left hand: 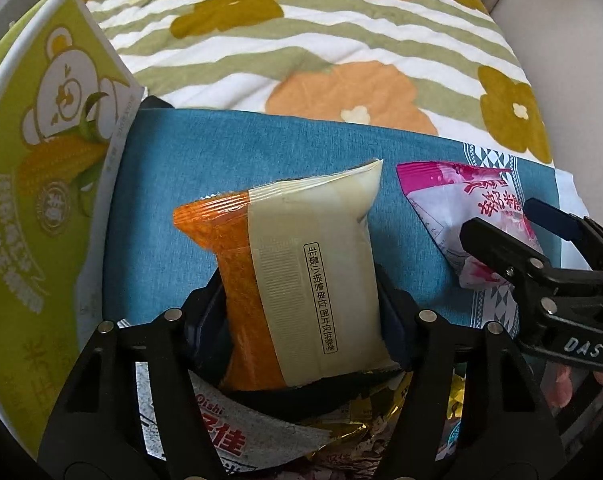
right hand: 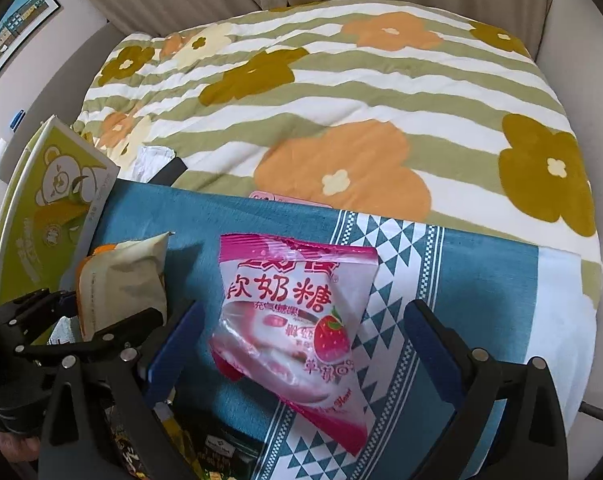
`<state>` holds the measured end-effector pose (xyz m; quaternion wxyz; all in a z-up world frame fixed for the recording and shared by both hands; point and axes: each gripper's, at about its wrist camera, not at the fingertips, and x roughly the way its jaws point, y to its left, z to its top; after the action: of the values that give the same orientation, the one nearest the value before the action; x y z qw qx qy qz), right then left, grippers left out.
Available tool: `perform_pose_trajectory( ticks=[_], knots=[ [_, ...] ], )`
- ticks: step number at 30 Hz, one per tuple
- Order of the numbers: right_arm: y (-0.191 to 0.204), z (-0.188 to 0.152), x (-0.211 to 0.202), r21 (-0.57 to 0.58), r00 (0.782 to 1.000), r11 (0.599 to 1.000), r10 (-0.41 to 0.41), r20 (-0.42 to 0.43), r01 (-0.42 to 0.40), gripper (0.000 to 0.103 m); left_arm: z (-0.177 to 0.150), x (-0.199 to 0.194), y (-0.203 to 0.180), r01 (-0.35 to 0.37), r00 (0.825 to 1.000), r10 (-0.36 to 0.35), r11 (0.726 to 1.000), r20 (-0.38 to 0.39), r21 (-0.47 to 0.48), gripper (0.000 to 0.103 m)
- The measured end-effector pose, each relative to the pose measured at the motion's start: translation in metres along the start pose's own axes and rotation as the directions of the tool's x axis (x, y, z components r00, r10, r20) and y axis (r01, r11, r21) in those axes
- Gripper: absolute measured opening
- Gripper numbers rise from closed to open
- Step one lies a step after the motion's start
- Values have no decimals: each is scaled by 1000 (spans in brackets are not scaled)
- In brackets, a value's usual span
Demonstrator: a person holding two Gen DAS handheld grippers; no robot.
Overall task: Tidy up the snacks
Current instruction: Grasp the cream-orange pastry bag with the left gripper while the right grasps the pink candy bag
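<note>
My left gripper [left hand: 301, 300] is shut on an orange and cream snack packet [left hand: 301, 264] and holds it over the blue cloth [left hand: 221, 152]. The packet also shows in the right wrist view [right hand: 121, 280], with the left gripper [right hand: 101, 320] at lower left. My right gripper [right hand: 301, 348] is open, its jaws either side of a pink and white strawberry candy bag [right hand: 289, 320] that lies on the blue cloth [right hand: 481, 280]. The candy bag [left hand: 461, 208] and the right gripper [left hand: 517, 232] show at the right of the left wrist view.
A green and white corn snack box [left hand: 41, 200] stands at the left, also in the right wrist view [right hand: 49, 208]. More snack packets [left hand: 229, 432] lie below the left gripper. A flowered quilt [right hand: 341, 100] lies beyond the cloth.
</note>
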<state>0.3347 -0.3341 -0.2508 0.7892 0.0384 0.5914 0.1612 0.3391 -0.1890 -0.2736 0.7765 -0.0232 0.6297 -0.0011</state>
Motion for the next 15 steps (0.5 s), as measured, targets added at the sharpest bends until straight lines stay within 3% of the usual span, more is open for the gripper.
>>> perform_pose_trajectory(
  ticks=[9,13,15],
  knots=[
    [7,1,8,-14,1000,1000,15,-9,-15,97,-6,-5,7,-7,1000,7,1000,-2,-9,61],
    [10,-1,12,-35,1000,999,12,-20,-13,86,-10,-9,11,-11,1000,11,1000,4,-18,61],
    [13,-2,11,-54,1000,999,1,-16,-1,76,-10,-11,13,-10,1000,10,1000,8,-19,61]
  ],
)
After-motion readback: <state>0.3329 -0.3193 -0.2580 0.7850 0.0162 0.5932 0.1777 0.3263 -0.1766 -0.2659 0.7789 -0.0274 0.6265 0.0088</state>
